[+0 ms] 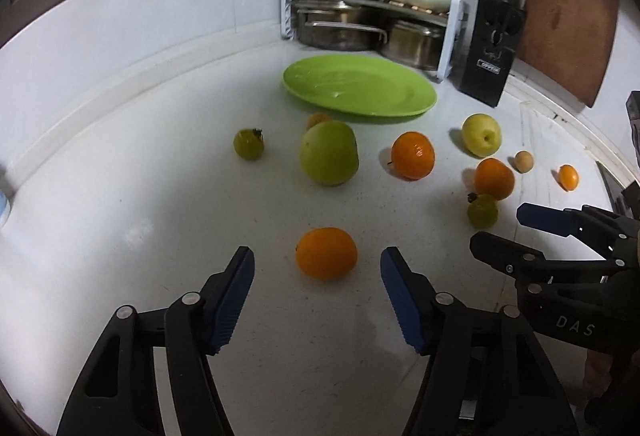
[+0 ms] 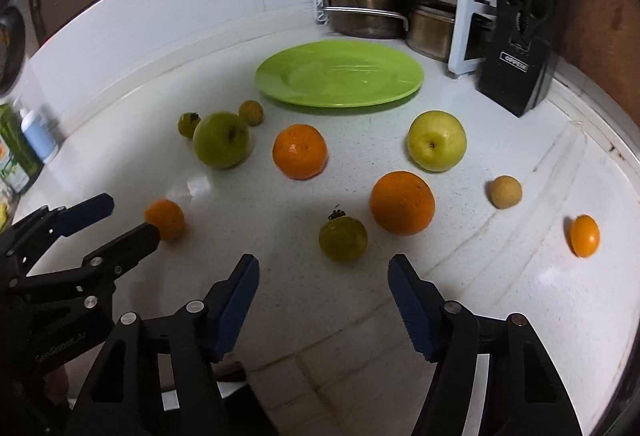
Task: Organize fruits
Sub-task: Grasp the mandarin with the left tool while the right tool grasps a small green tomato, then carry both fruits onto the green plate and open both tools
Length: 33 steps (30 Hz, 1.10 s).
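A green plate [image 1: 360, 88] [image 2: 340, 74] lies empty at the back of the white counter. Loose fruit lies in front of it: a green apple [image 1: 329, 152] [image 2: 221, 145], a yellow apple [image 1: 482, 134] [image 2: 437, 140], several oranges, small green fruits and small tan fruits. My left gripper [image 1: 318, 264] is open, its fingers on either side of the nearest orange [image 1: 326, 253] [image 2: 165, 218], not touching it. My right gripper [image 2: 323, 268] is open and empty, just short of a small green fruit [image 2: 343, 238] [image 1: 483, 211]. It also shows in the left wrist view [image 1: 496, 232].
A rack [image 1: 372, 12] of pots and a kettle stands behind the plate, with a black knife block [image 1: 494, 48] and a wooden board [image 1: 568, 20] to its right. Bottles [image 2: 34, 140] stand at the left edge. A small orange [image 2: 585, 235] lies far right.
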Motion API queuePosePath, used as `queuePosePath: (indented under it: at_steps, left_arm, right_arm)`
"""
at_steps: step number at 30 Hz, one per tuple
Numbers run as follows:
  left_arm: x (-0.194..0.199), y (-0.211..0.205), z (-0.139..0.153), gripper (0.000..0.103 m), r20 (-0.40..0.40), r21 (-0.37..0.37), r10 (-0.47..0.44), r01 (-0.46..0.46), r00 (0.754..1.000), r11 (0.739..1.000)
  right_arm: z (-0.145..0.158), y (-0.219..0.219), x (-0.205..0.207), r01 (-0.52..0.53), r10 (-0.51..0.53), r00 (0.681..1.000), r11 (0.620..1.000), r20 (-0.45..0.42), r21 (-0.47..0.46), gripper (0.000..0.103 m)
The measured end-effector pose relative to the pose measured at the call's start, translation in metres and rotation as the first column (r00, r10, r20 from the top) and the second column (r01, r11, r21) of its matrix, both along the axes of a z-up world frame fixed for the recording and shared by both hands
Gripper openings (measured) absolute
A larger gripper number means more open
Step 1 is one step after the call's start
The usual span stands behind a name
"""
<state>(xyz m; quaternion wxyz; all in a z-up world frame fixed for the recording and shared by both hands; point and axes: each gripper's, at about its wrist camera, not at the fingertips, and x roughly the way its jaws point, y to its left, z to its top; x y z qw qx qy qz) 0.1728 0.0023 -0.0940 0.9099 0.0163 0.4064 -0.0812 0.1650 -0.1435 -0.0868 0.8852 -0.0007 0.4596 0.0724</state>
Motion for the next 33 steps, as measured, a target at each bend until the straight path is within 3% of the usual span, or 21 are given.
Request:
queuePosePath:
  at_steps: [13, 18, 22, 25, 33]
  left_arm:
    - [0.013, -0.005, -0.009, 0.051, -0.034, 0.011, 0.024, -0.024, 0.999, 1.0]
    - [0.017, -0.007, -0.012, 0.049, -0.052, 0.01, 0.022, -0.021, 0.998, 1.0]
    - [0.02, -0.007, -0.016, 0.038, -0.073, 0.01, 0.02, -0.02, 0.997, 1.0]
    - [0.022, -0.007, -0.016, 0.037, -0.081, 0.006, 0.014, -0.014, 0.997, 1.0]
    - [0.024, -0.01, -0.006, 0.037, -0.059, 0.004, -0.016, 0.017, 0.998, 1.0]
  right_arm:
    - [-0.011, -0.007, 0.024, -0.053, 0.053, 0.998, 0.999, -0.024, 0.008, 0.054]
    - [-0.013, -0.007, 0.029, -0.063, 0.063, 0.997, 0.998, -0.032, 0.015, 0.047]
    - [-0.015, -0.006, 0.03, -0.07, 0.07, 0.997, 0.997, -0.037, 0.013, 0.038]
    - [-0.014, -0.006, 0.031, -0.076, 0.076, 0.996, 0.997, -0.036, 0.014, 0.031]
    - [-0.005, -0.007, 0.032, -0.073, 0.074, 0.997, 0.997, -0.017, 0.035, 0.03]
